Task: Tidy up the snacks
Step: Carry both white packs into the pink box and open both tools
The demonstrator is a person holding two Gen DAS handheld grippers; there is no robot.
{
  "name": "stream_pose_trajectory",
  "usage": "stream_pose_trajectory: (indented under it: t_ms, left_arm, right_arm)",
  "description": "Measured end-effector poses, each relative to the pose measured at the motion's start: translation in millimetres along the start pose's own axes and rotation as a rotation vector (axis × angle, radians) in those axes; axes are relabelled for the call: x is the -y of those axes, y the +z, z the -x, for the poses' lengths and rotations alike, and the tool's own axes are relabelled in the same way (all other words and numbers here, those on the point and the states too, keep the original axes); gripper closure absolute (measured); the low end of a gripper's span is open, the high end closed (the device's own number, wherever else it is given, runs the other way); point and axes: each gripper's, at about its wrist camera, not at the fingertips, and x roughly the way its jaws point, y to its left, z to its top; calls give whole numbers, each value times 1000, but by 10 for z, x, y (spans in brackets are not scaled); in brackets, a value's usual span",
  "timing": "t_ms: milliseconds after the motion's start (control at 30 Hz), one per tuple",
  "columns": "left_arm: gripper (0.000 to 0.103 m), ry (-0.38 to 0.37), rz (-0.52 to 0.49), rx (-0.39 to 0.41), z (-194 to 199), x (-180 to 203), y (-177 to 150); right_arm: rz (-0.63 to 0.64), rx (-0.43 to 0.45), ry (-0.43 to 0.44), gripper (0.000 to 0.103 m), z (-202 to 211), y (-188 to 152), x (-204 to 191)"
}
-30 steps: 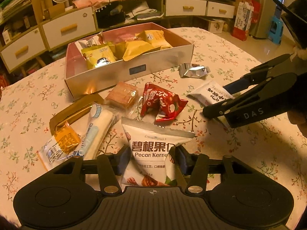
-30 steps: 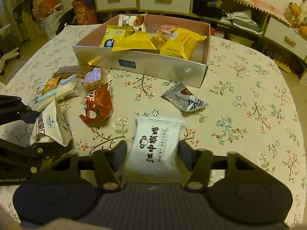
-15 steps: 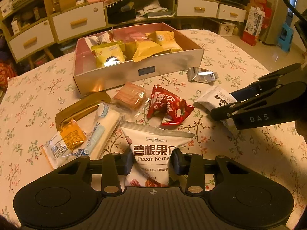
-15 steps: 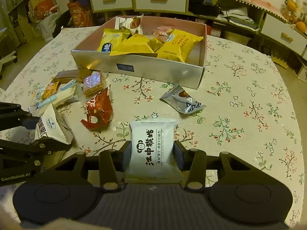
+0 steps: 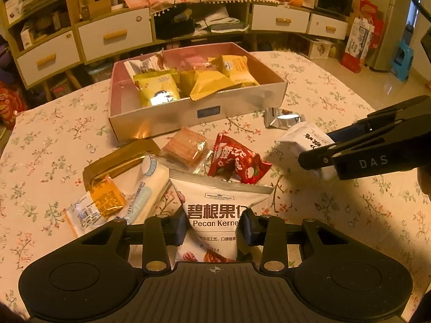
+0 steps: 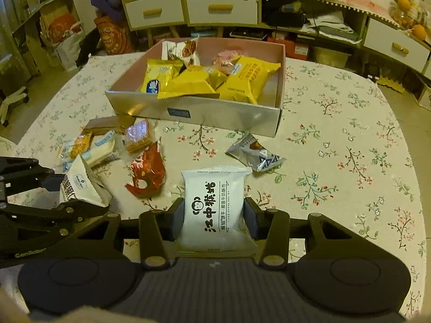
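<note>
The lower end of the pecan kernel bag [image 5: 215,215] is hidden behind the body of the left gripper [image 5: 212,228], and the last letters of its print are cut off by one finger. The text on the white biscuit packet [image 6: 214,210] is readable, but its bottom seam is covered by the right gripper [image 6: 214,220]. The label on the front wall of the box [image 6: 204,113] is too small to be read.

A round table [image 6: 336,134] is covered with a flowered cloth; cabinets with white drawers [image 6: 221,6] are seen behind it.

Both claws are clenched, having just been closing: the left one on the pecan kernel bag, the right one on the white biscuit packet. Both packs are held just above the cloth, in front of the box, which is filled with yellow packets [image 6: 194,83]. A red packet [image 5: 237,161] and a silver packet [image 6: 254,153] are lying loose between them.
</note>
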Motion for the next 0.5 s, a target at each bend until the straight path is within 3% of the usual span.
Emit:
stream_pose_trajectory:
  t_ms: [500]
  left_arm:
    - [67, 61, 29, 56, 118, -85, 215]
  right_arm:
    - [-11, 39, 2, 60, 92, 152, -34]
